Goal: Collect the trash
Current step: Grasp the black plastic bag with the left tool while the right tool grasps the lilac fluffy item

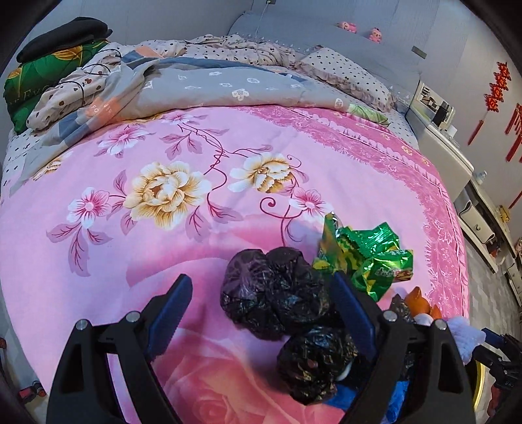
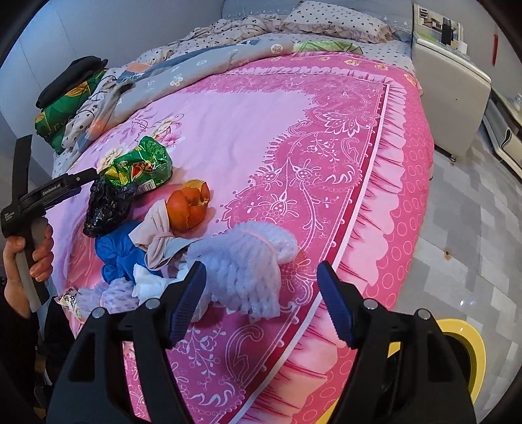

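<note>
Your left gripper (image 1: pixel 261 313) had its jaws wide around the black bags (image 1: pixel 277 293) on the bed (image 1: pixel 98 261), beside a green wrapper (image 1: pixel 368 254). Your right gripper (image 2: pixel 261 303) hung with jaws wide and empty over white foam (image 2: pixel 248 261), near the orange peel (image 2: pixel 191 208)

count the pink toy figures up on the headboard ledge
2. One pink figure sits on the grey headboard ledge, and a second pink figure stands just right of it. Others may lie outside this view.
</note>
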A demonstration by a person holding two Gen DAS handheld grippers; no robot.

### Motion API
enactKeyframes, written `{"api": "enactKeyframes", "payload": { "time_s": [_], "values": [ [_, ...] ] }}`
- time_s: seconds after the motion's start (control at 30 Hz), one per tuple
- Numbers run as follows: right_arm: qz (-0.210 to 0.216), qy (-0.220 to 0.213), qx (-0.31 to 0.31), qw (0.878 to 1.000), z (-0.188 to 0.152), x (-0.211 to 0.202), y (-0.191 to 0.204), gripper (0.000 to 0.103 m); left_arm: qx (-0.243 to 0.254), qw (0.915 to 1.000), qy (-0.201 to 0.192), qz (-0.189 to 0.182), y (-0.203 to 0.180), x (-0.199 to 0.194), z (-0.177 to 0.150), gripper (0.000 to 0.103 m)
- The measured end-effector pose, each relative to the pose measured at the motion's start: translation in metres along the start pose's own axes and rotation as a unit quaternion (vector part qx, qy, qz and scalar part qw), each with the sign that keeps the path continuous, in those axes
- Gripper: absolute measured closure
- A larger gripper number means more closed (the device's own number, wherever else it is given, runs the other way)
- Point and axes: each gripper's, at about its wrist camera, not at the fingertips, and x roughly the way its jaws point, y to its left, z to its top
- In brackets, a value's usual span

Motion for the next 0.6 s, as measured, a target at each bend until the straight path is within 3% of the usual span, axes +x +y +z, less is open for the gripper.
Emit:
{"api": "enactKeyframes", "payload": {
  "time_s": [0.17, 0.37, 0.6],
  "values": [
    [0.006, 0.012, -0.003, 1.000, 0.004, 0.012, 0.005, 0.036, -0.007, 0.9998, 0.015, -0.011, -0.001, 0.021, 0.000, 0.020],
    [0.012, 0.024, -0.004, 1.000, 0.013, 0.031, 0.011, 0.037, 0.002, 0.9993, 0.031, -0.022, -0.005, 0.037, -0.004, 0.034],
    [0.015, 0.026, -0.007, 1.000, 0.031, 0.049, 0.020, 0.053, 0.018, 0.9990, 0.031, -0.026, -0.011, 0.047, -0.003, 0.049]
  ]
}}
